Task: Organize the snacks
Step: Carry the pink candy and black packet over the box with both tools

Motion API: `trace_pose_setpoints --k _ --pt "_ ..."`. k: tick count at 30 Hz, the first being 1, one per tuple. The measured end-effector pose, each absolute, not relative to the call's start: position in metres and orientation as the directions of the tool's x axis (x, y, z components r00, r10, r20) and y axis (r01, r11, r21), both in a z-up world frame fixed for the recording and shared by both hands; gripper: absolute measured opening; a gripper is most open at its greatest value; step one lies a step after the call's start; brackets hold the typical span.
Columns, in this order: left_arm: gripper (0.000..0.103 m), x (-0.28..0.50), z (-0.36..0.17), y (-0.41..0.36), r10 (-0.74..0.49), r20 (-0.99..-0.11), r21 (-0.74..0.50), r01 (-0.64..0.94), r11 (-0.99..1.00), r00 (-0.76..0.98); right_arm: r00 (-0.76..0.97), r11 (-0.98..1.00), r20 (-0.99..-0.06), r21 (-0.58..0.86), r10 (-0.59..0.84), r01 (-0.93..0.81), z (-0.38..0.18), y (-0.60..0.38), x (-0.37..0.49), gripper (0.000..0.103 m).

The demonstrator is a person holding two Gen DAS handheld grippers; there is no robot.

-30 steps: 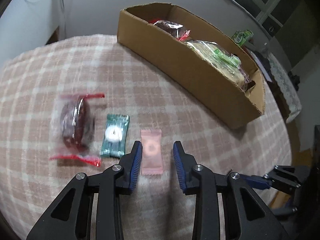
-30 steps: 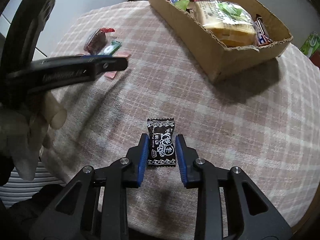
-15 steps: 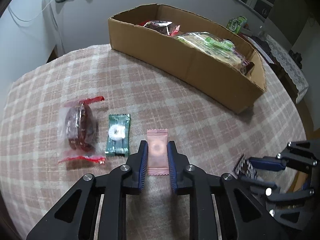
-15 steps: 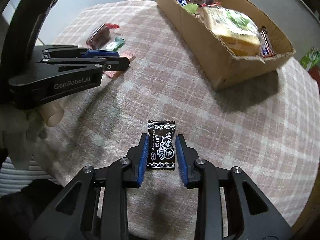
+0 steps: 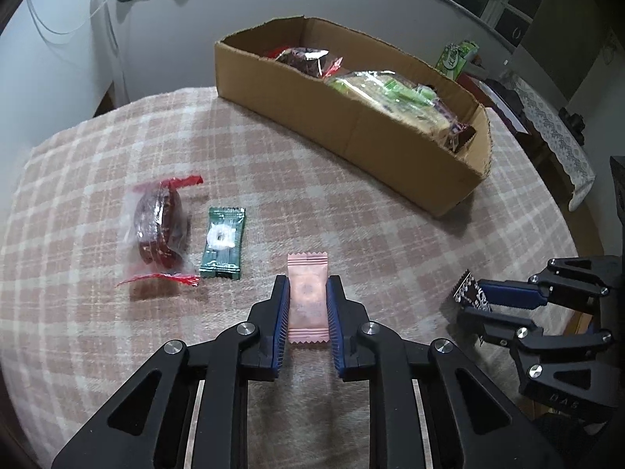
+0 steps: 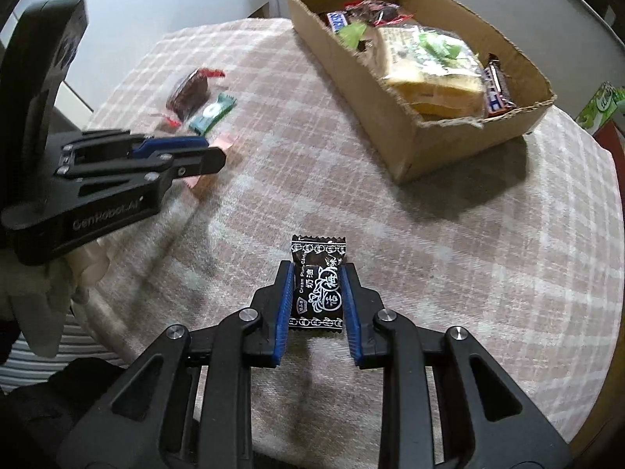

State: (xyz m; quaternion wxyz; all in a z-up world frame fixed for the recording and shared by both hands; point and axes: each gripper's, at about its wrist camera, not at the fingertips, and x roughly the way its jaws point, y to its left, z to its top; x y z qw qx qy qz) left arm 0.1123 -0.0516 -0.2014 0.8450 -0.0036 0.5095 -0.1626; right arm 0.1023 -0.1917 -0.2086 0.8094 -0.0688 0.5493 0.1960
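Two hand-held tools each grip a wrapped sweet above a round surface [image 5: 351, 211] covered in a pink-and-cream checked cloth. The left tool [image 5: 308, 305] is closed on a pink candy [image 5: 307, 297], its blue pads pressing both long edges of the wrapper, which points lengthwise away from the camera. The right tool [image 6: 315, 293] is clamped the same way on a black candy [image 6: 317, 282] printed with white characters and the words "Cream Plum Candy".

In the left wrist view, the right tool [image 5: 474, 300] appears at the right edge with a corner of the black candy [image 5: 466, 293] showing between its fingers. In the right wrist view, the left tool [image 6: 203, 152] reaches in from the left, with the pink candy [image 6: 222, 144] partly hidden behind it.

On the cloth to the left of the pink candy lie a green mint [image 5: 222, 243] in a dark green wrapper and, just beside it, a clear packet with red ends holding a dark red snack [image 5: 158, 226]. Neither touches a tool.

A long cardboard box [image 5: 351, 129] stands at the far side of the surface, well apart from both tools. It holds a large bread pack [image 6: 429, 66] with green print, chocolate bars [image 6: 494, 86] and a dark packet [image 5: 304, 56] with red ends. A green carton [image 5: 455, 58] stands beyond the box, off the surface.
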Motion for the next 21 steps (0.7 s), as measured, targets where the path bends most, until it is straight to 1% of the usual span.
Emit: trace_pose_setpoints --k 4,13,21 --pt "0.017 0.115 -0.184 -0.056 -0.292 -0.844 -0.182 0.272 0.945 0.450 0.350 0.919 -0.899 0.123 0.264 -0.375 -0.189 -0.201 0.104 0.025" --pt "0.017 0.130 -0.135 -0.073 -0.338 -0.777 -0.179 0.328 0.927 0.531 0.446 0.935 -0.847 0.148 0.288 -0.322 -0.140 -0.226 0.126 0.025" --pt "0.017 0.152 -0.117 -0.090 -0.352 -0.745 -0.164 0.356 0.920 0.566 0.509 0.947 -0.819 0.122 0.266 -0.298 -0.115 -0.243 0.155 0.025"
